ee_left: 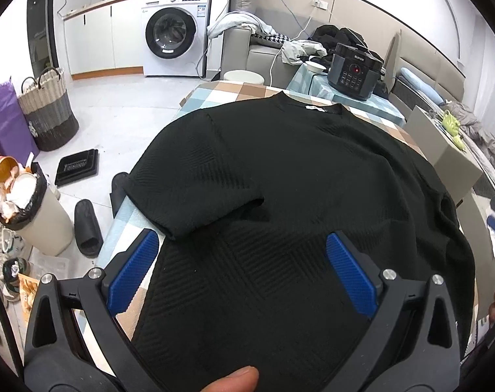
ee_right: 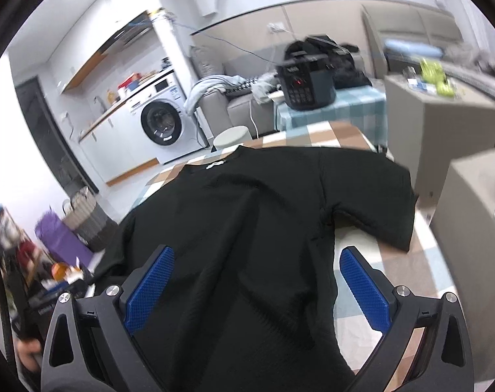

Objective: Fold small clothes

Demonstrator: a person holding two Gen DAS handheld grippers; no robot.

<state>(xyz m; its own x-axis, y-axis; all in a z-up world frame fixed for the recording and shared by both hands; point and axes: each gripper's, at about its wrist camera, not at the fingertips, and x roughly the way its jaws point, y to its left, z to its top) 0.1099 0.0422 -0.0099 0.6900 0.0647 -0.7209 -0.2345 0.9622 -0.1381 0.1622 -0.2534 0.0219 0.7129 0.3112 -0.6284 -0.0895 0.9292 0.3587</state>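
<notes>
A black textured short-sleeved T-shirt lies spread flat on a checked tablecloth, collar with a white label at the far end. My left gripper hovers open over the shirt's near left part, just below the left sleeve; a fingertip of the person shows at the bottom edge. In the right wrist view the same T-shirt fills the middle, its right sleeve lying out to the right. My right gripper is open above the shirt's near right side, its right finger over the bare tablecloth.
A dark rice cooker stands on a second small table beyond the collar. Grey boxes sit to the right. On the floor at left are a full bin, slippers, a woven basket and a washing machine.
</notes>
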